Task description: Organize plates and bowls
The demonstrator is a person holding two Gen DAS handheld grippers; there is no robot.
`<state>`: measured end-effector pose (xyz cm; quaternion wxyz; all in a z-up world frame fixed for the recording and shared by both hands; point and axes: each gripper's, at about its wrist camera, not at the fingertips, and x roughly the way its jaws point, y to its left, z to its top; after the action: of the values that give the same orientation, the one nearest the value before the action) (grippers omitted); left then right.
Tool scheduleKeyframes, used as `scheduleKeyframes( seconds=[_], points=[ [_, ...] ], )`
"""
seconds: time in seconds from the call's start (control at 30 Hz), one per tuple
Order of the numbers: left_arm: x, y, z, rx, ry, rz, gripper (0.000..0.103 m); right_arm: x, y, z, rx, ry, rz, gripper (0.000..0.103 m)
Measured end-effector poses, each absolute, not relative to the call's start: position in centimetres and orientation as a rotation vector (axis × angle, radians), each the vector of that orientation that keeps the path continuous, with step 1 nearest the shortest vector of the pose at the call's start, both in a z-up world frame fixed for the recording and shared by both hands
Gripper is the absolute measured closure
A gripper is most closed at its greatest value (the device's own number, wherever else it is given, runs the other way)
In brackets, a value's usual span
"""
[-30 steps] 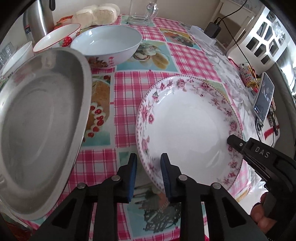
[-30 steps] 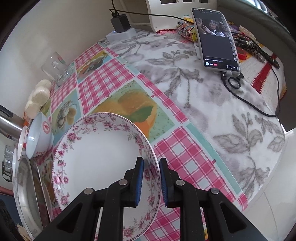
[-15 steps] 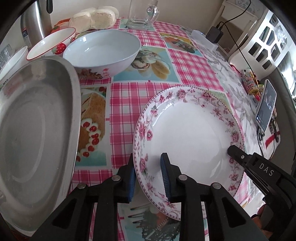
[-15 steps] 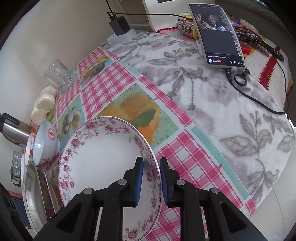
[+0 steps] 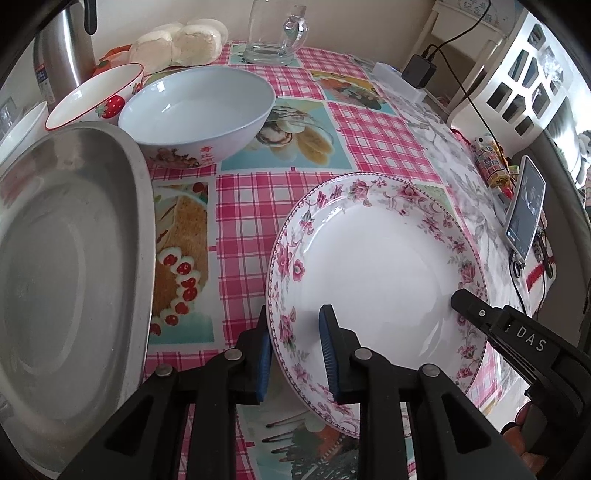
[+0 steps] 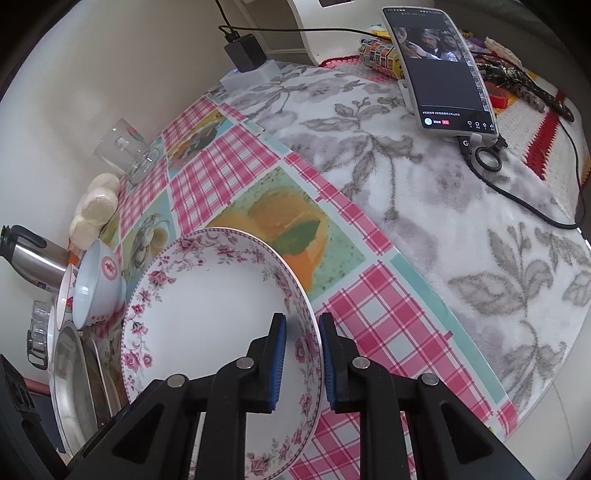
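A white deep plate with a pink floral rim [image 5: 376, 266] sits tilted over the checked tablecloth, its near edge raised off the cloth. My right gripper [image 6: 301, 358] is shut on the plate's right rim [image 6: 306, 332], one pad inside and one outside. Its black tip [image 5: 458, 297] shows in the left wrist view. My left gripper [image 5: 295, 350] straddles the plate's left rim. The outer pad lies against the edge and a gap shows at the inner pad. A large white bowl [image 5: 195, 107] and a strawberry bowl [image 5: 92, 96] stand at the back left.
A big steel dish [image 5: 66, 258] fills the left side beside the plate. A steel kettle [image 5: 62, 55], buns [image 5: 181, 44] and a glass mug [image 5: 273, 33] line the back wall. A propped phone [image 6: 439, 70], its cable and a charger [image 6: 245, 51] lie on the grey floral cloth at right.
My left gripper has slid right, from beside the plate to astride its left rim, at about the same jaw width. The right gripper keeps its hold on the plate.
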<state>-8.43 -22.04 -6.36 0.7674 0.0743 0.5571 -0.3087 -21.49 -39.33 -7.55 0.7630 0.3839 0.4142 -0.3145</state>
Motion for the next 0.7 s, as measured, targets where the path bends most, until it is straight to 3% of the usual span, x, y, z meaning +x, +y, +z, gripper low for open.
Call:
scheduleKeyframes(
  seconds=[0.7],
  points=[
    [-8.9,-21.4,-3.9,0.144,1.149,-0.770,0.079,-23.3,-39.1,-6.3,0.877,0.796,-0.667,0.083]
  ],
)
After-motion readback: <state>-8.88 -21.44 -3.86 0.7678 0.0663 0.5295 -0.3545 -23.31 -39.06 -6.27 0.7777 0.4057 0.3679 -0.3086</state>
